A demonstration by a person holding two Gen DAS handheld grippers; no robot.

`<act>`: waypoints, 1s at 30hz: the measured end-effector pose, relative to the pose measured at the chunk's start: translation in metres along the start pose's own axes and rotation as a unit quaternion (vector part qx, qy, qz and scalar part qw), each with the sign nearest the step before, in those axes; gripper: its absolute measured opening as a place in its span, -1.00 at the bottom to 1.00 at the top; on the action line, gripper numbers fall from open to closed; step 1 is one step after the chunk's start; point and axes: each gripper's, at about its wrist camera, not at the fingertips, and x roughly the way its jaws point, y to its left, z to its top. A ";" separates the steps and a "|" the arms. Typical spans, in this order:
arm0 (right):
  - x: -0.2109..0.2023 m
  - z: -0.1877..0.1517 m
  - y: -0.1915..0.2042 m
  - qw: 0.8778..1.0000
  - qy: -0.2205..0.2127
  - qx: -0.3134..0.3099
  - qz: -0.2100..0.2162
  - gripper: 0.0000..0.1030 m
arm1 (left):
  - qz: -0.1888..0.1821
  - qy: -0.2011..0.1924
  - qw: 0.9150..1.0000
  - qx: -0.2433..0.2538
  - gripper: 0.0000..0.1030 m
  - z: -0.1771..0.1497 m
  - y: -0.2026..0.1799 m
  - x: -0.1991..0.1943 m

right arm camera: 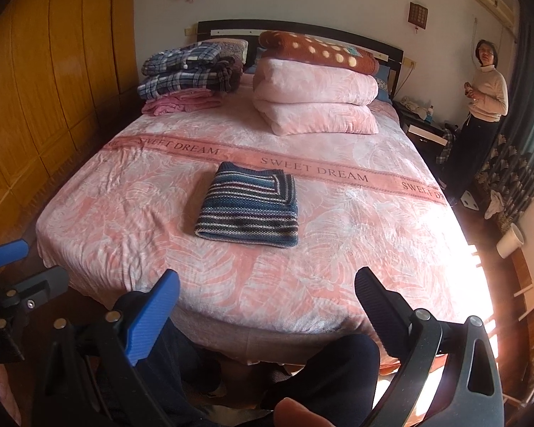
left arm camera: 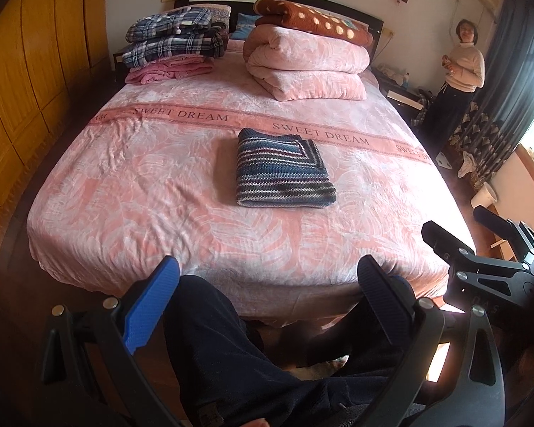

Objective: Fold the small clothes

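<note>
A striped blue knit sweater [left arm camera: 284, 170] [right arm camera: 250, 209] lies folded into a neat rectangle in the middle of the pink bed [left arm camera: 142, 192] [right arm camera: 131, 213]. My left gripper [left arm camera: 268, 277] hangs open off the foot of the bed, well short of the sweater, with nothing between its fingers. My right gripper [right arm camera: 267, 293] is open too, held back over the bed's near edge and empty. The right gripper [left arm camera: 487, 267] shows at the right of the left wrist view; the left gripper [right arm camera: 7, 274] peeks in at the left of the right wrist view.
Folded plaid and pink clothes [left arm camera: 174, 46] and a stacked pink quilt under a dotted brown blanket [left arm camera: 308, 60] sit near the headboard. A person [left arm camera: 455, 82] stands at the right by dark curtains. A wooden wardrobe [left arm camera: 25, 99] lines the left. Dark-trousered legs [left arm camera: 224, 356] are below the grippers.
</note>
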 end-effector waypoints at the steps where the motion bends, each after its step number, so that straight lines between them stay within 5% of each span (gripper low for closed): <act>1: 0.000 0.000 0.001 1.000 0.001 -0.002 -0.001 0.92 | 0.000 0.000 1.000 -0.001 0.93 0.001 0.000 0.000; 30: 0.007 -0.002 -0.005 1.000 0.009 0.003 -0.005 0.92 | -0.003 0.011 1.000 0.003 0.93 0.003 -0.003 0.010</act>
